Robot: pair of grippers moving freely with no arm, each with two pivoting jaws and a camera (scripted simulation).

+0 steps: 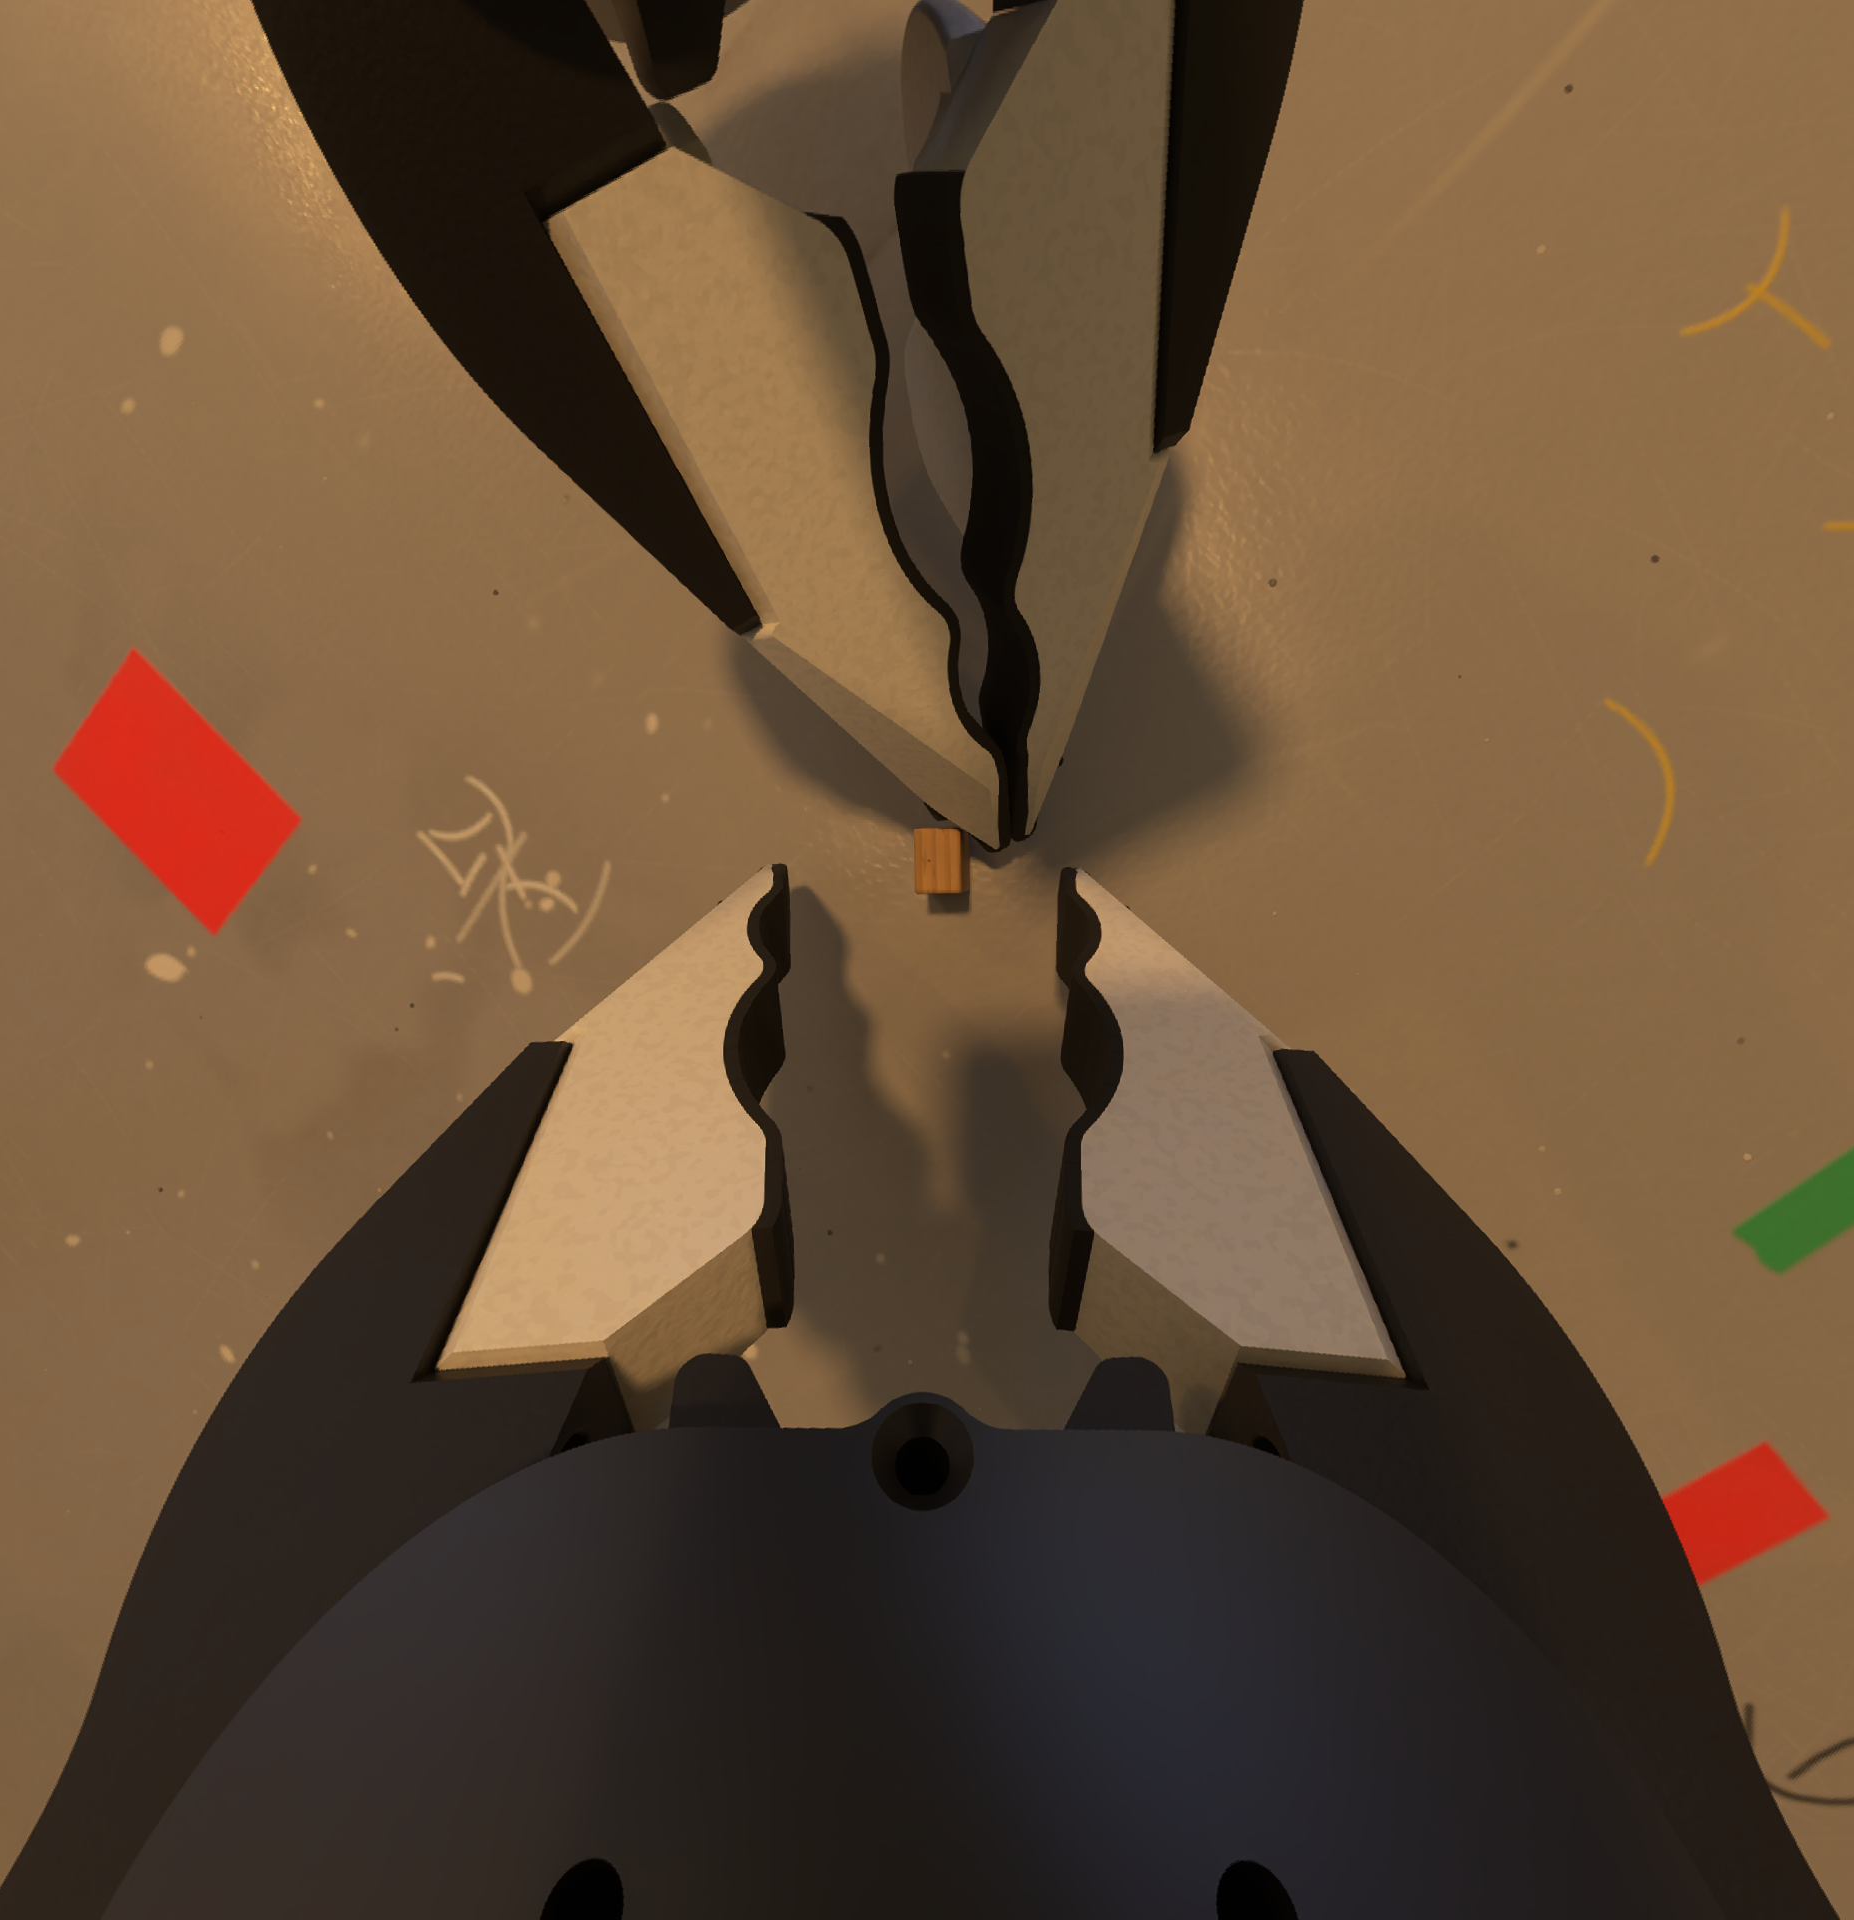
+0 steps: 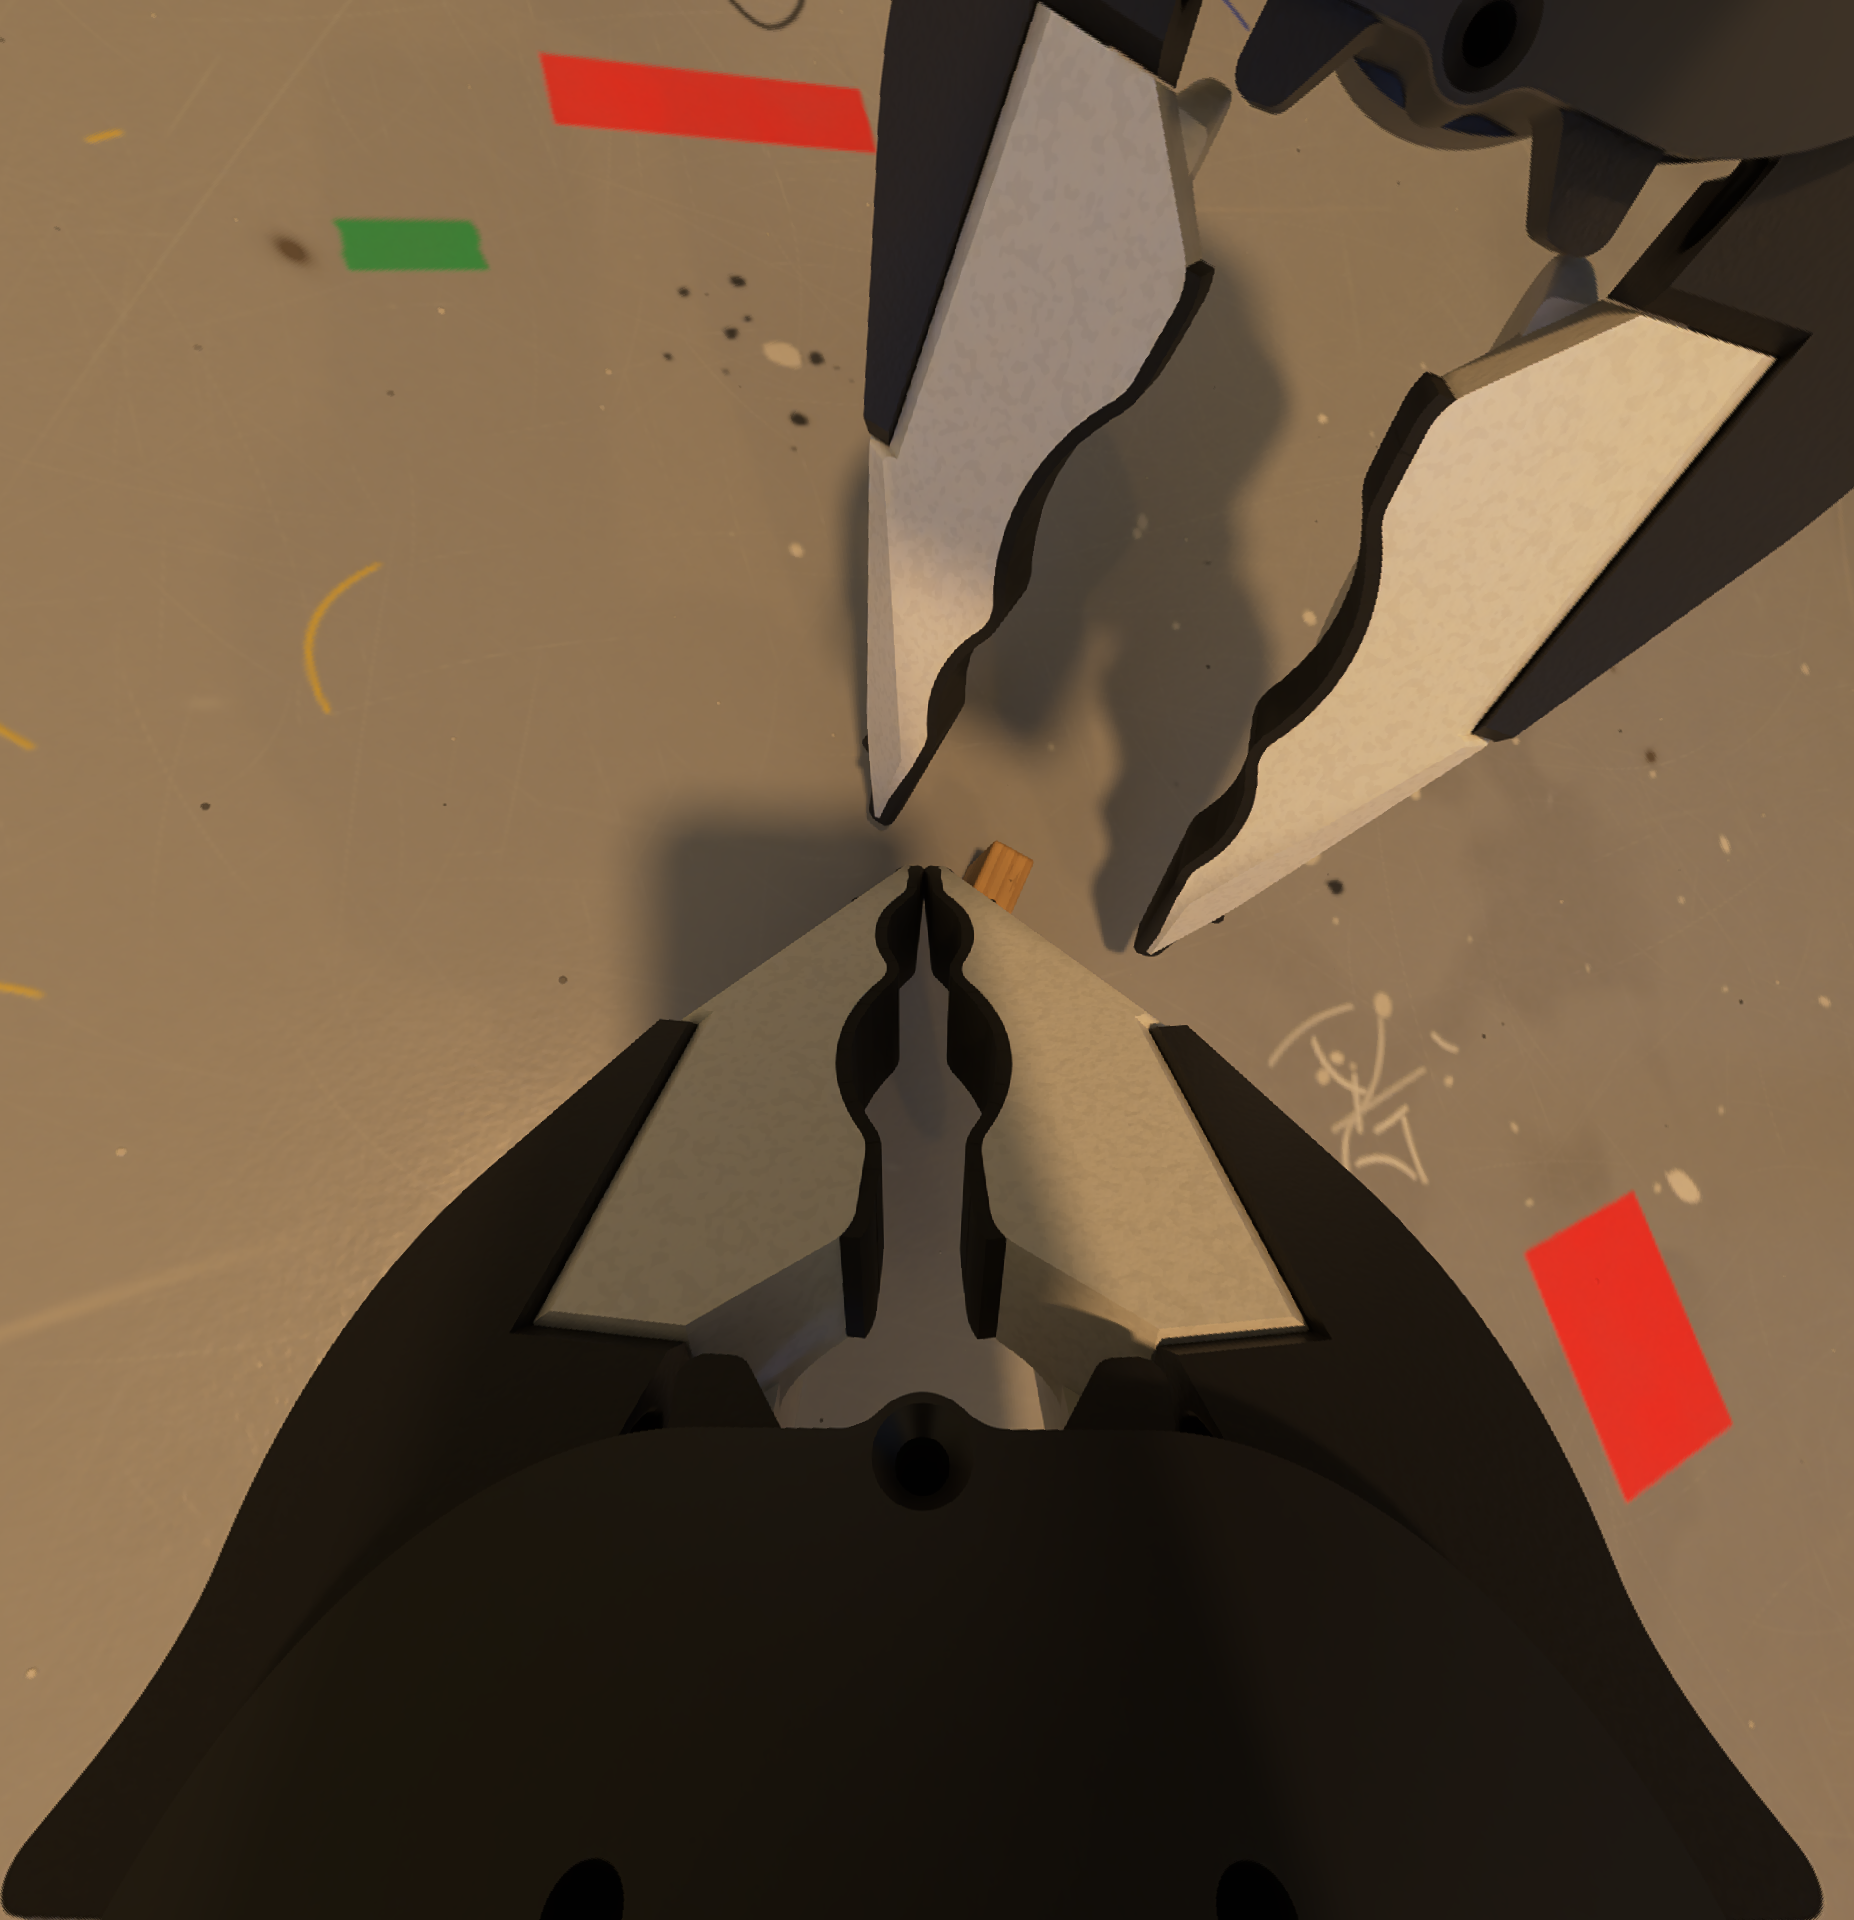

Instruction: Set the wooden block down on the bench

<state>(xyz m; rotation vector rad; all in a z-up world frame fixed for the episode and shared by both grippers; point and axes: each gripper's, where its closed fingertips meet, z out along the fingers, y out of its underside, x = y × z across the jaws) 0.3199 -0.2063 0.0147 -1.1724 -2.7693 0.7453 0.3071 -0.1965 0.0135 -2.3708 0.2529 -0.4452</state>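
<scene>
Two grippers meet nose to nose over the tan bench [image 1: 279, 499], with the small wooden block [image 1: 941, 860] between them. Seen from the left wrist, well off to the left gripper's [image 1: 923, 883] left lies a large red tape patch [image 1: 175, 790], then pale scribbles [image 1: 507, 883] nearer its left finger. Its fingers stand wide apart and hold nothing; the block sits on the bench just ahead of that gap, slightly left of centre. The right gripper [image 1: 1011, 826] comes down from the far side, its tips pressed together and just beside the block's far right corner; whether they touch it is hard to tell. Farther right are orange curved marks [image 1: 1650, 779], a green tape strip [image 1: 1816, 1210] and a smaller red strip [image 1: 1744, 1507] partly hidden by the left gripper's body.

From the right wrist, the closed tips cover the block's near left part, so only its far end shows. The left gripper's two fingers flank the block from beyond, and its body is cut off at the top edge.
</scene>
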